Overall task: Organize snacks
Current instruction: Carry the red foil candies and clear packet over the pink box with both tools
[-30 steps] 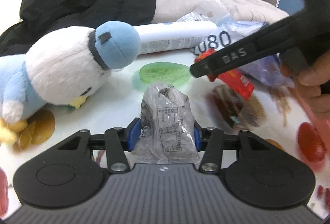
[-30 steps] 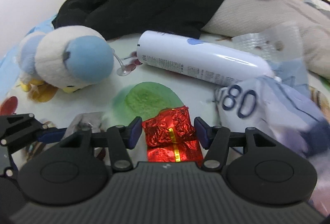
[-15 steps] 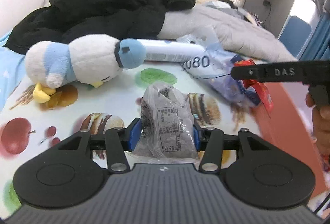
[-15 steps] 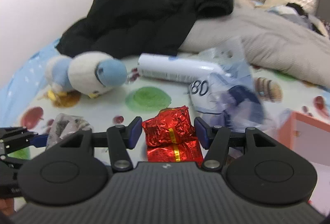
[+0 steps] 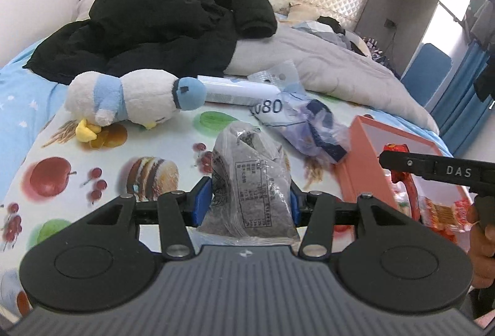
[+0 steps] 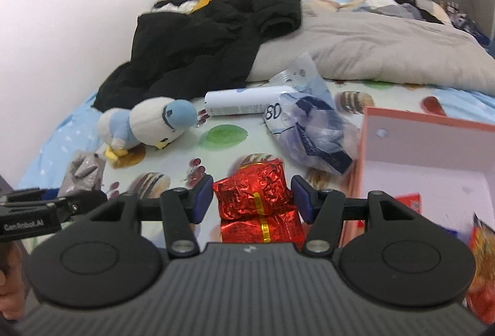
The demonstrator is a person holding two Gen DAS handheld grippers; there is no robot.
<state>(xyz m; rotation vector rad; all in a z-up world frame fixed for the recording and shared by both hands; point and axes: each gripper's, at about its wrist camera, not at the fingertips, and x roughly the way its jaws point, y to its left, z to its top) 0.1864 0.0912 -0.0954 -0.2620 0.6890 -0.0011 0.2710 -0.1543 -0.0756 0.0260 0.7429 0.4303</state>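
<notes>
Both your grippers have lifted away from the fruit-print cloth (image 5: 77,150): your left gripper (image 5: 250,202) clamps the grey snack bag (image 5: 250,181), while your right gripper (image 6: 253,196) pinches the red foil packet (image 6: 253,196) beside the pink box (image 6: 427,144).

Left gripper (image 5: 250,206) held level and facing forward, blue pads (image 5: 202,202) pressed against both sides of a grey snack packet (image 5: 250,181), clamped and lifted. Right gripper (image 6: 253,200) likewise level, pads (image 6: 204,196) closed on a red foil packet (image 6: 255,196). Seen from the left wrist view, right gripper (image 5: 399,169) reaching in from the right edge, side-on, with the holding hand (image 5: 481,243) wrapped around its grip. From the right wrist view, left gripper (image 6: 62,203) entering at the left edge, a little of its hand (image 6: 10,277) showing below.
</notes>
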